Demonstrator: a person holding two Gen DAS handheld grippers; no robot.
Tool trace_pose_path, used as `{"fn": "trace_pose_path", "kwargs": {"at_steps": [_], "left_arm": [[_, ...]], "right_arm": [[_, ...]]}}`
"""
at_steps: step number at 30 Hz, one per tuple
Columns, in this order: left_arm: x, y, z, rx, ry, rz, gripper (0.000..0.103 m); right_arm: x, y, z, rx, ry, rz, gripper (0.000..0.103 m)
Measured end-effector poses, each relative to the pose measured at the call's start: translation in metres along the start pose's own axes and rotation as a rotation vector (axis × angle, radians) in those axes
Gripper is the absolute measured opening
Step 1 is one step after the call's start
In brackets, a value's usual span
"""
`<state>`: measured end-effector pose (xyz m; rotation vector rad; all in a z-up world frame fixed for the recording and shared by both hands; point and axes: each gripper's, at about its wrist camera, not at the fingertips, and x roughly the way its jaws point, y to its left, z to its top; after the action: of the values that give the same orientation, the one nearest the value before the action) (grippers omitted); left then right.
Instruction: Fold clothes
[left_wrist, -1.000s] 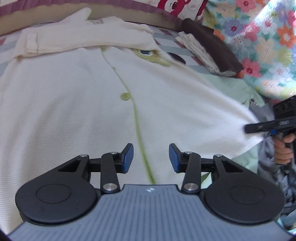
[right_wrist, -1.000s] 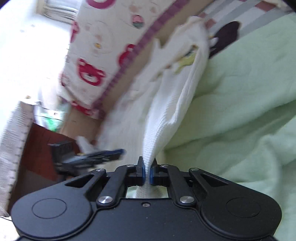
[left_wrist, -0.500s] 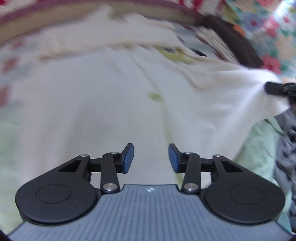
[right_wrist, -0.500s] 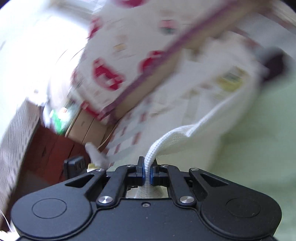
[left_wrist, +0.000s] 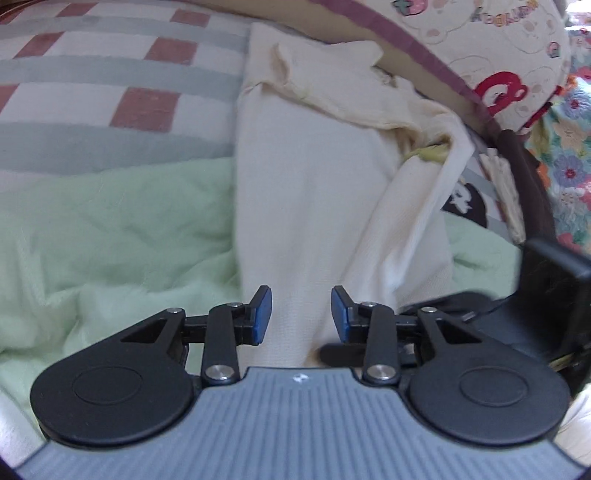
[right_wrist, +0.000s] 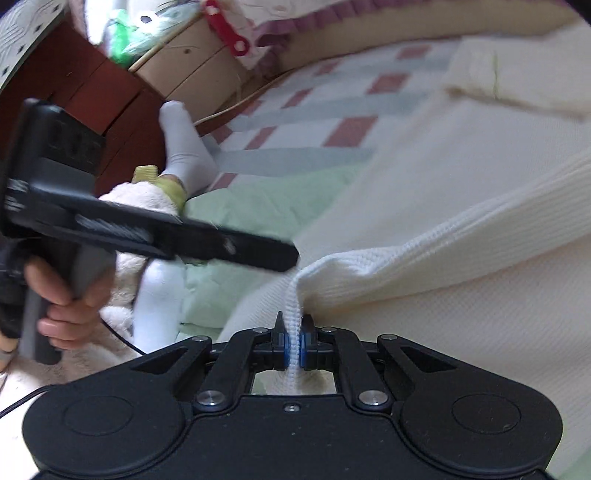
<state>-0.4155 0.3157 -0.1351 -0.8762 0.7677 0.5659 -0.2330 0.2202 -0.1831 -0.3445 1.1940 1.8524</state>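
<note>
Cream garment (left_wrist: 310, 206) lies lengthwise away from you on the bed (left_wrist: 110, 236); your right gripper (right_wrist: 293, 349) pinches its folded edge, left gripper (left_wrist: 301, 314) jaws have just been closing, empty

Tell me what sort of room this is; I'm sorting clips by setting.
Probably a bedroom: a cream garment lies on a green quilt over a checked sheet, with a bear-print pillow behind.

Pale green quilt (left_wrist: 110, 229) spread near, over a checked sheet (left_wrist: 110, 74) of grey stripes and red squares farther back. Bear-print pillow (left_wrist: 491, 62) far right, floral fabric (left_wrist: 569, 147) beside it. Reddish-brown wooden cabinet (right_wrist: 74, 74) far left, cream drawers (right_wrist: 192, 62) alongside.
</note>
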Motion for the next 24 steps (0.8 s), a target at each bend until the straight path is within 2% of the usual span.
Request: {"fn": "trace_pose_path", "kwargs": {"at_steps": [2,6,10,15,19,22,24], "left_arm": [[0.001,-0.013,0.002,0.048,-0.003,-0.027,0.035],[0.010,-0.036,-0.001,0.188,0.017,-0.023,0.035],[0.011,-0.047,-0.005,0.260,0.025,-0.080,0.036],[0.029,-0.048,-0.008,0.280,0.059,-0.112,0.039],[0.054,-0.049,-0.011,0.322,0.096,-0.060,0.041],[0.068,-0.049,-0.015,0.351,0.125,-0.001,0.036],[0.070,-0.051,-0.018,0.380,0.130,0.026,0.036]], "right_arm": [[-0.002,0.001,-0.004,0.002,-0.021,0.002,0.008],[-0.017,0.012,-0.008,-0.035,-0.049,0.024,0.008],[-0.009,0.016,-0.015,-0.133,0.001,-0.056,0.008],[0.011,0.017,-0.029,-0.205,0.018,-0.149,0.009],[0.010,0.026,-0.044,-0.259,0.017,-0.160,0.020],[-0.005,0.031,-0.061,-0.238,0.139,-0.034,0.022],[-0.031,0.040,-0.078,-0.290,0.136,-0.068,0.028]]}}
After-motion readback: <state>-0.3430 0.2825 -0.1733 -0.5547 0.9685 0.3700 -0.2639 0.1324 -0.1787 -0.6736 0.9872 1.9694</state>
